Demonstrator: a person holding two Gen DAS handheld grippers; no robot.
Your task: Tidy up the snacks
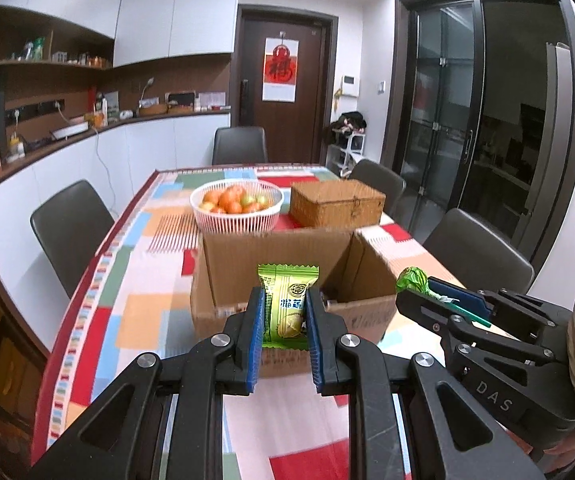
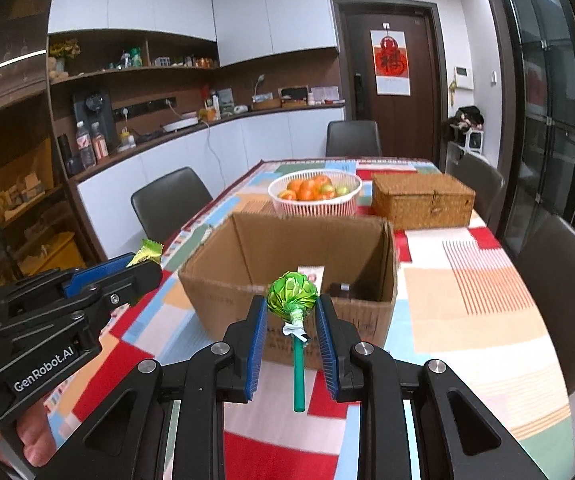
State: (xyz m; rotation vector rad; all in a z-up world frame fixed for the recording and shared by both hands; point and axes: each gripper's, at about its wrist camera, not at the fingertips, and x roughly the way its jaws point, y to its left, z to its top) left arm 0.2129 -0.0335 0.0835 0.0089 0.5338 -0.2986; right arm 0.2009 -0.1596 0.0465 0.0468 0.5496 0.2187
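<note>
Left wrist view: left tool grips green snack packet.

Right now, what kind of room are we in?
Most likely a home dining room with a kitchen counter: a long table with chairs, a fruit basket, and wall cabinets over a cluttered counter.

"DAS" shows in pale letters on the black body of the right gripper, and "GenRobot.AI" on the left gripper. The green snack packet carries Chinese characters, only partly visible. On the far door, a red poster bears one large Chinese character.
</note>
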